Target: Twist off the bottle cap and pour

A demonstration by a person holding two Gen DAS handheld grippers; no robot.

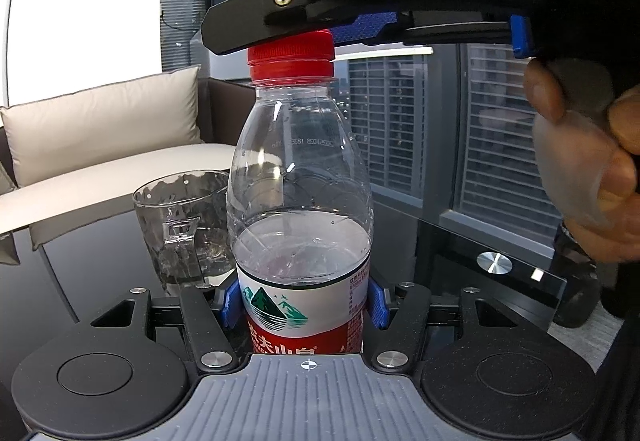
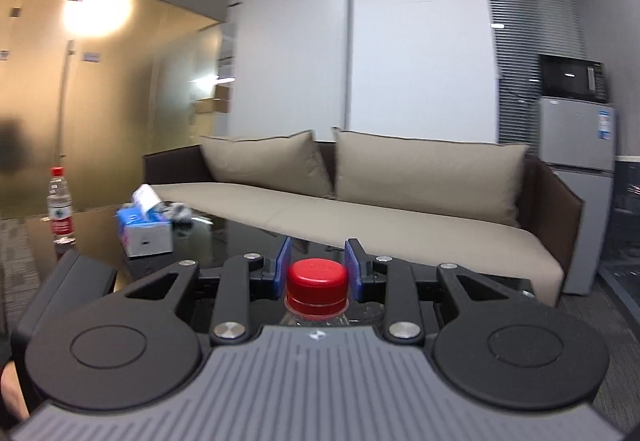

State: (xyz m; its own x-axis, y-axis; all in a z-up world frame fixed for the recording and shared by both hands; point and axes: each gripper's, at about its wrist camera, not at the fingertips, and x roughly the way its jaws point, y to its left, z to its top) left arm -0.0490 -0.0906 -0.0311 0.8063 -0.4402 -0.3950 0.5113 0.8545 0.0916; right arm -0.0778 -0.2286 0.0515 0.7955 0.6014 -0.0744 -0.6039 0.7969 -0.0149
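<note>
A clear plastic water bottle (image 1: pixel 300 177), about half full, with a red and white label stands upright on the dark glass table (image 1: pixel 452 241). My left gripper (image 1: pixel 305 301) is shut on the bottle at its label. The red cap (image 1: pixel 291 48) is on the neck. My right gripper (image 2: pixel 318 268) comes from the right at cap height, and its blue pads (image 2: pixel 285 261) sit on either side of the red cap (image 2: pixel 318 279) with a small gap on each side. A clear glass mug (image 1: pixel 180 225) stands just left of and behind the bottle.
A beige sofa (image 2: pixel 360 209) stands behind the table. A second water bottle (image 2: pixel 60 203) and a blue tissue box (image 2: pixel 144 231) sit on the table's far left. A small fridge with a microwave (image 2: pixel 576 129) stands at the right. The table's right edge (image 1: pixel 556 301) is close.
</note>
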